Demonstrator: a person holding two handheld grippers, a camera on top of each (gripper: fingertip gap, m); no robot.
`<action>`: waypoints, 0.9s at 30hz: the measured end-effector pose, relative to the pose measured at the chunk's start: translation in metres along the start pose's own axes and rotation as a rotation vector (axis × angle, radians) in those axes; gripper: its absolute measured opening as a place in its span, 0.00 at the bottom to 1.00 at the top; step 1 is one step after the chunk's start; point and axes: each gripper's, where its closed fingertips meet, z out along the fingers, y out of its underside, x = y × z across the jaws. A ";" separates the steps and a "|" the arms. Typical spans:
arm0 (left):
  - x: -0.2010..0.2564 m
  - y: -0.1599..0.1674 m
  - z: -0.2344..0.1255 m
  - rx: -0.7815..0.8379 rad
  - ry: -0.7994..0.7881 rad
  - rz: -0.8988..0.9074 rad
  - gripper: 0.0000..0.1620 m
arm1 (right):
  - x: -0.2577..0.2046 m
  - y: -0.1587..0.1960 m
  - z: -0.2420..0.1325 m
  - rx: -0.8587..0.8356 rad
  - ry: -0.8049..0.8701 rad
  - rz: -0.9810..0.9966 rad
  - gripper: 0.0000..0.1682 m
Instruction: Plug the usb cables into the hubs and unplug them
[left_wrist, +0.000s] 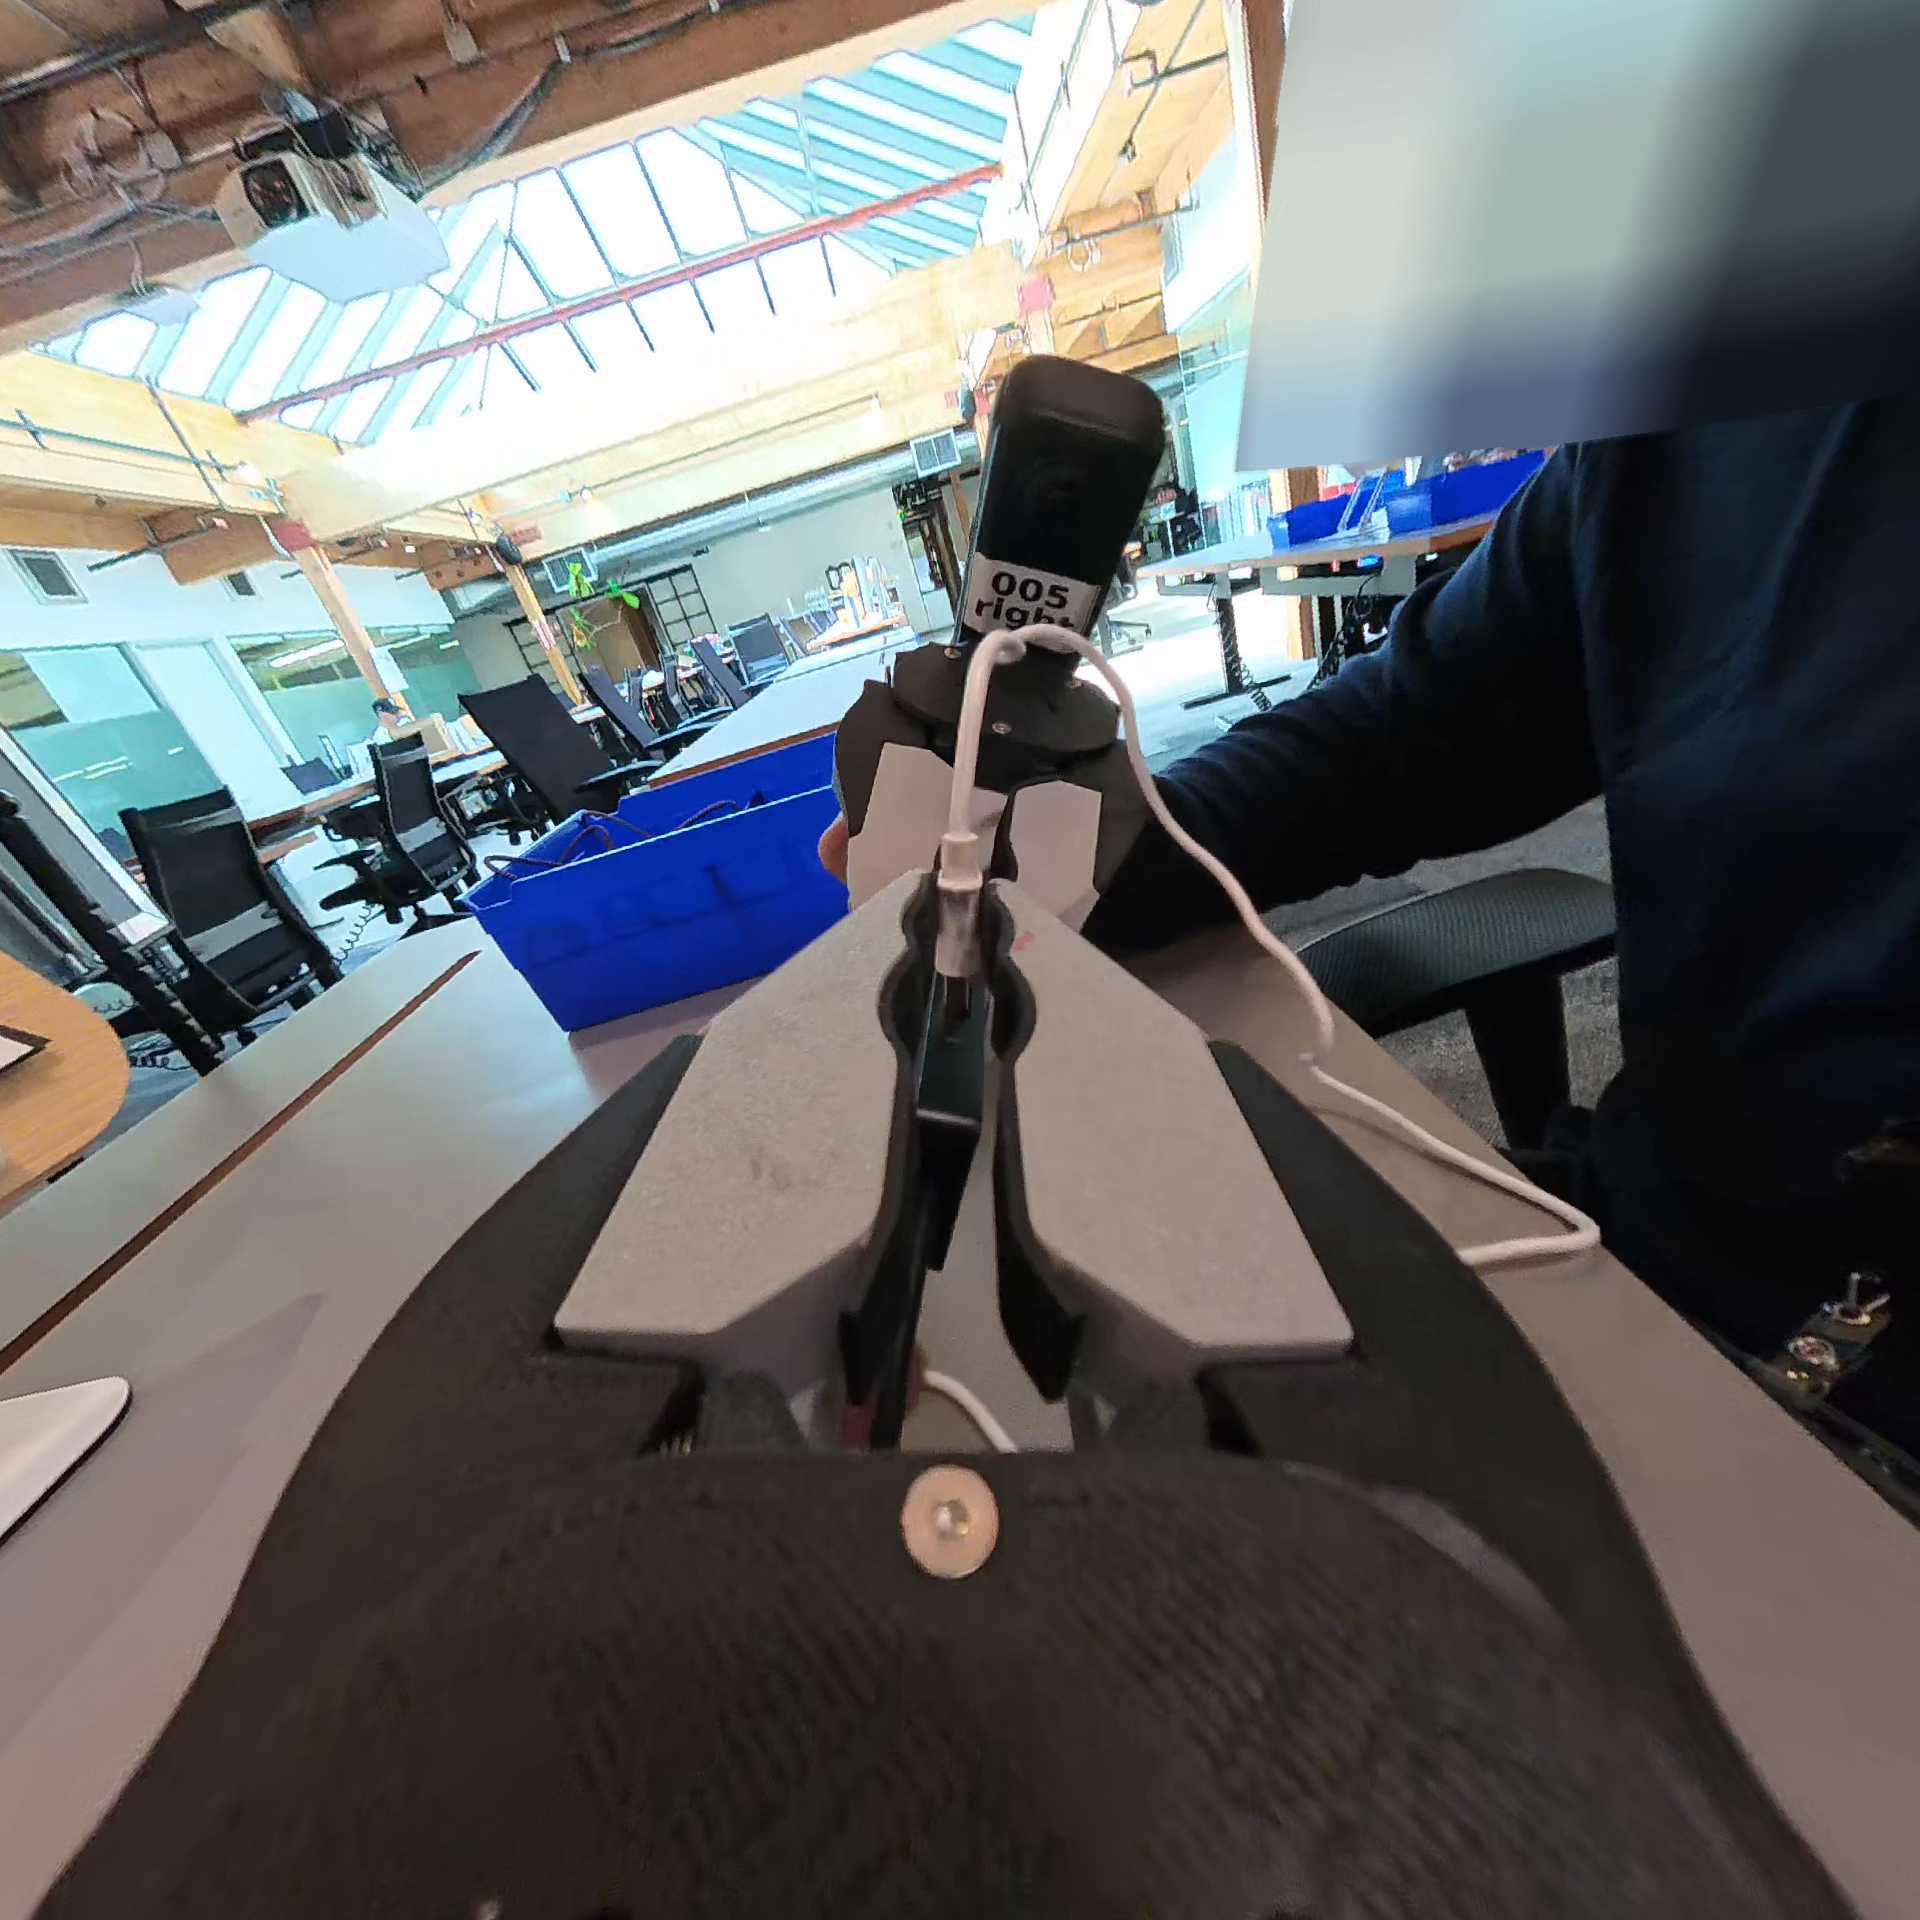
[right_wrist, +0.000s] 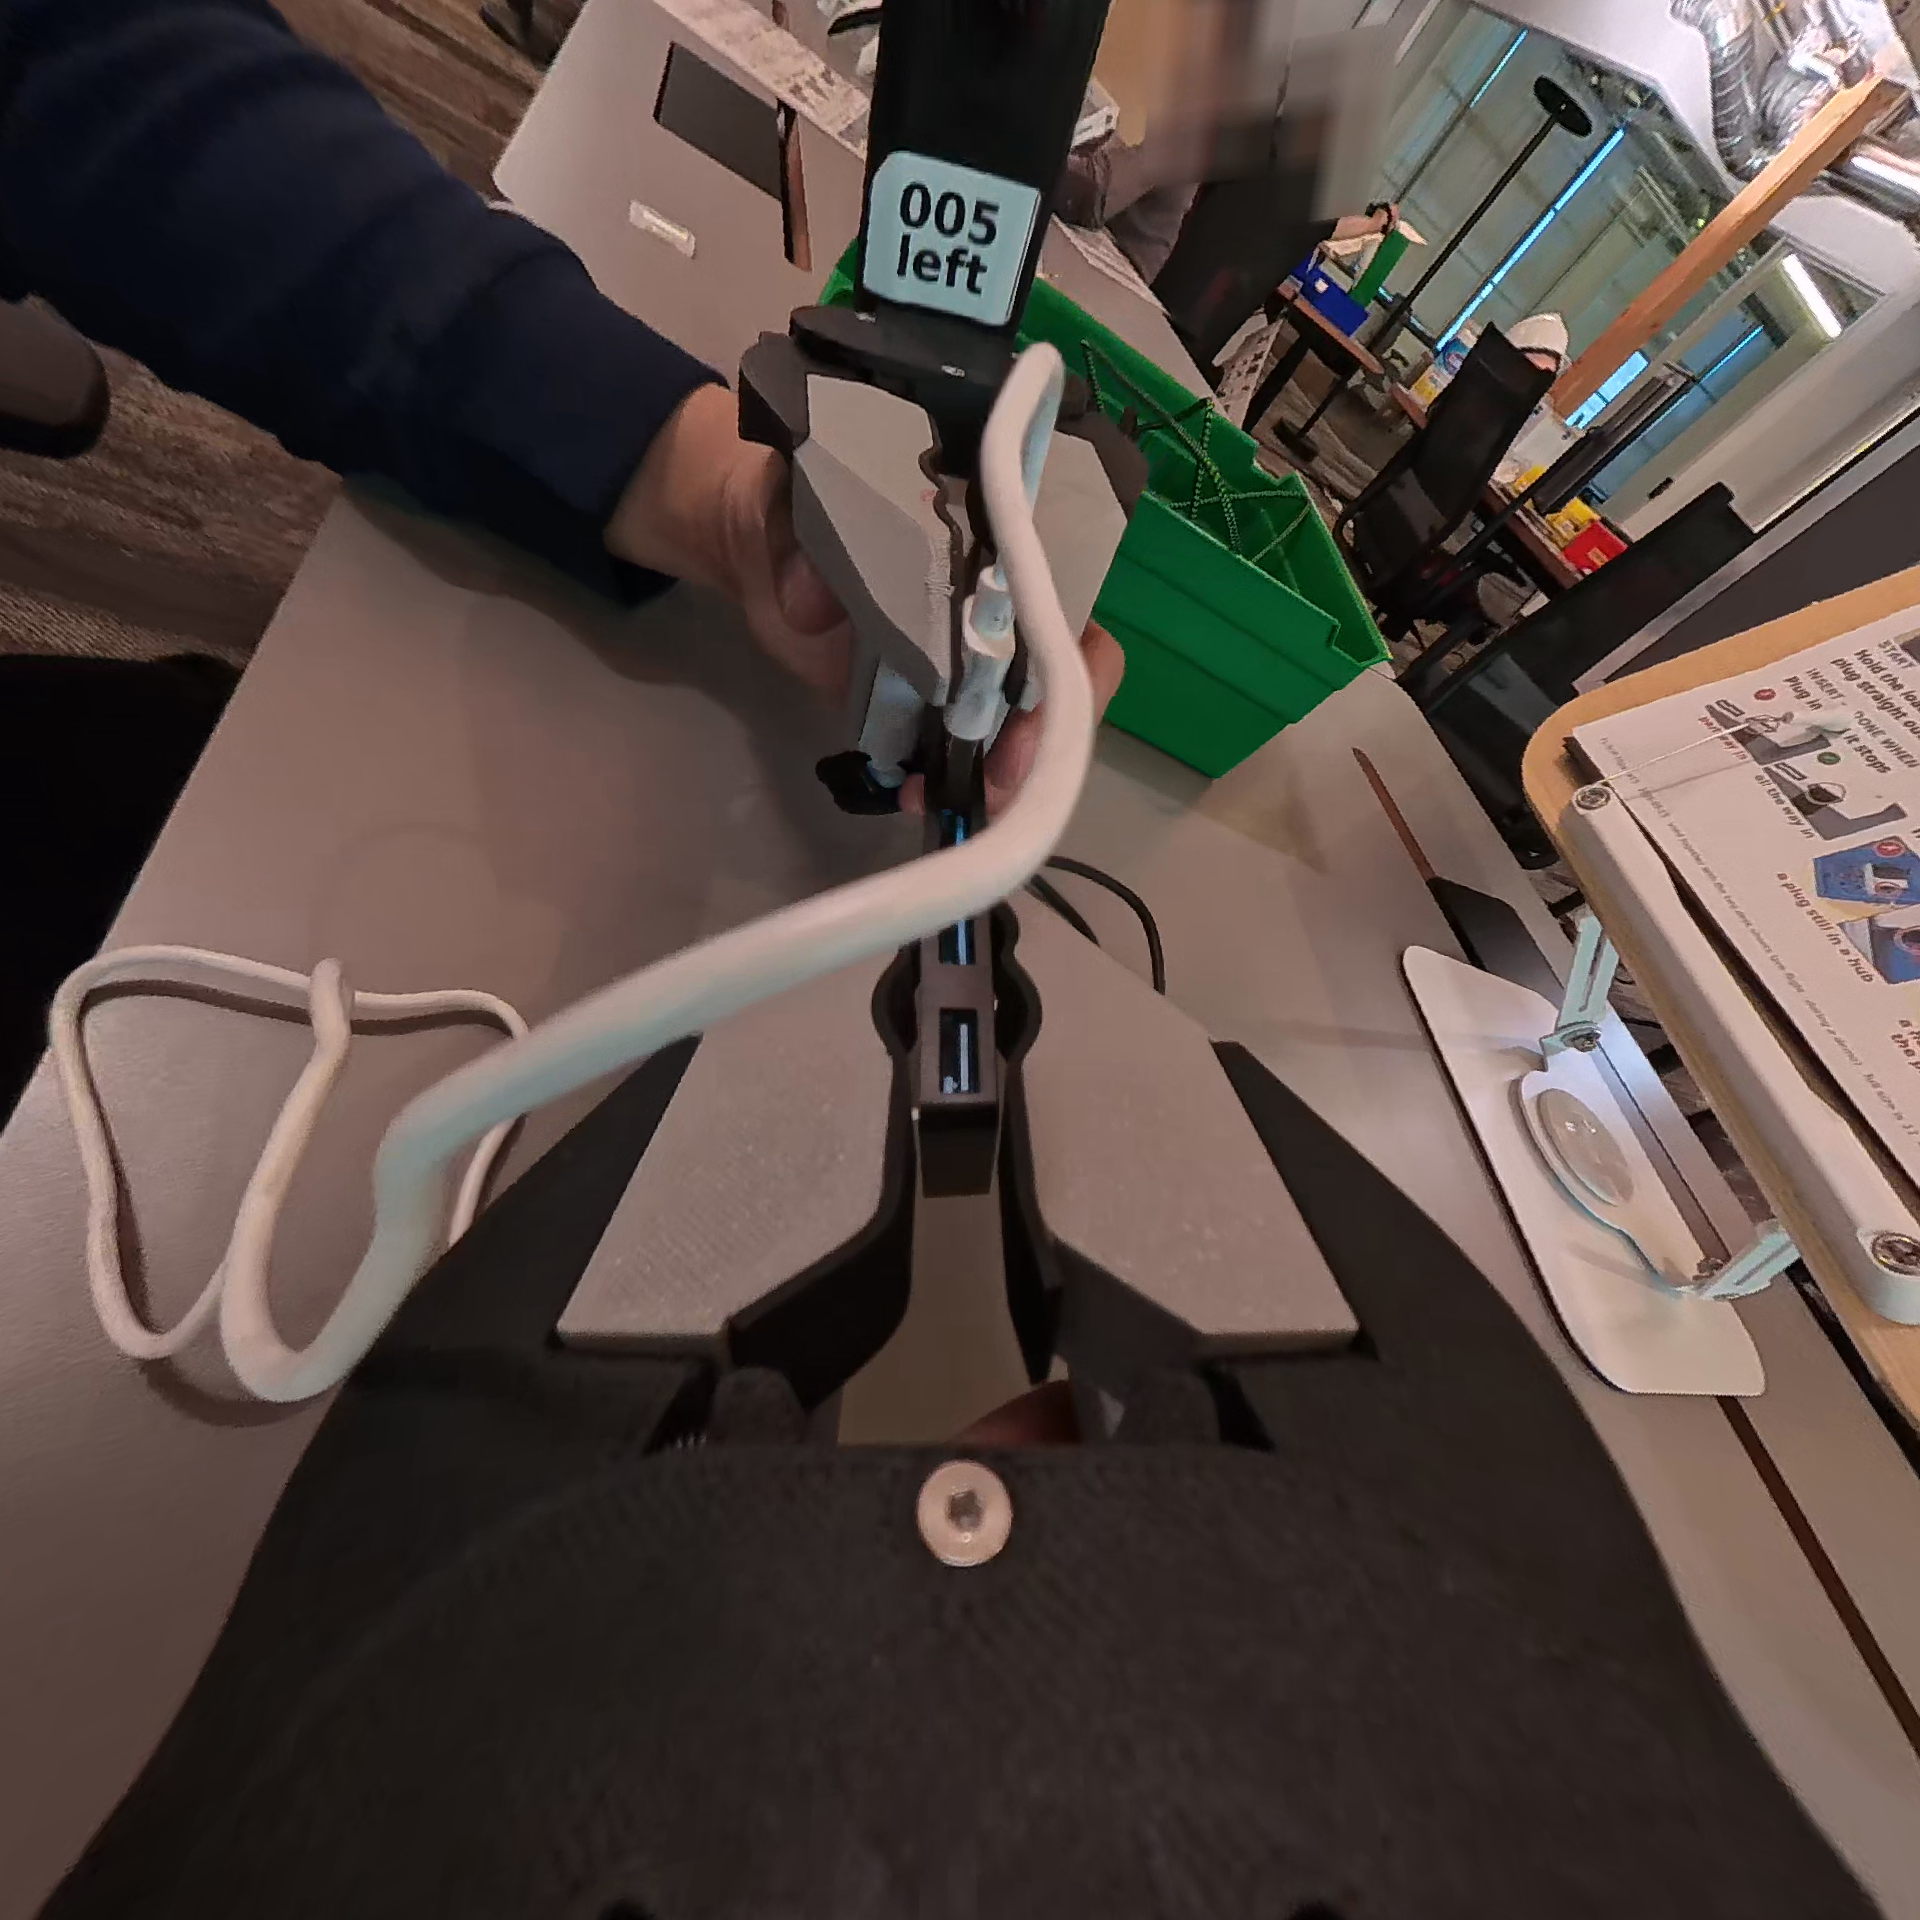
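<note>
Grey desk (right_wrist: 520, 727) in an open office lies under the black hub (right_wrist: 956, 1081), which is held up off it so both tools can work along one line. A green bin (right_wrist: 1226, 644) sits beyond the hub's far end. The right gripper (right_wrist: 956, 997) is clenched on the hub's near end, ports turned up toward its camera, probably to brace the hub against push or pull. Facing it at the hub's far end, the left gripper (left_wrist: 956, 899) has its jaws pinched tight on the plug (left_wrist: 956, 868) of the white usb cable (right_wrist: 727, 966). The cable arcs over the hub and drops in slack loops onto the desk beside it. A silver sliver shows between plug and hub, so I judge the plug isn't fully home, though I cannot tell how deep it sits.
</note>
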 end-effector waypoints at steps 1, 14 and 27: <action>0.000 -0.002 0.001 0.007 0.002 0.000 0.02 | 0.000 -0.002 -0.001 0.009 -0.002 0.007 0.04; -0.002 -0.013 -0.001 0.068 0.010 -0.080 0.02 | 0.001 -0.016 -0.005 0.093 -0.022 0.088 0.04; 0.000 -0.015 0.007 0.114 0.017 -0.148 0.02 | -0.004 -0.026 0.004 0.164 -0.066 0.159 0.04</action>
